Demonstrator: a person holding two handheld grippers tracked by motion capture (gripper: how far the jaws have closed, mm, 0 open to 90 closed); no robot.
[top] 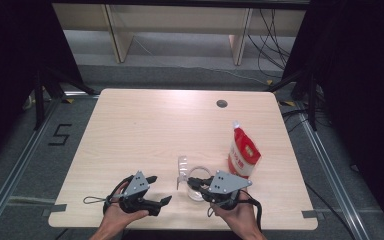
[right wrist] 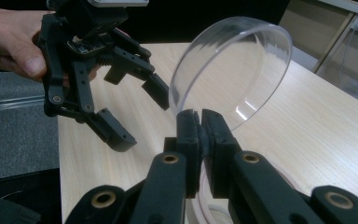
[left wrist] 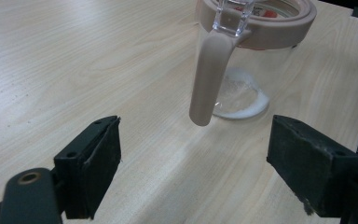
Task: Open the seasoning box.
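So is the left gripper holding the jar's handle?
No, the left gripper stands wide open with bare table between its pads, and the jar handle hangs beyond them, untouched.

Clear lid [right wrist: 242, 70] (upright) between closed jaws

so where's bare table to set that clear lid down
The whole far half of the table is bare, from the left edge across to the small round hole. The near left corner beside the left gripper is free too. It is crowded near the front right: jar, red pouch and the right gripper, shut on the clear lid.
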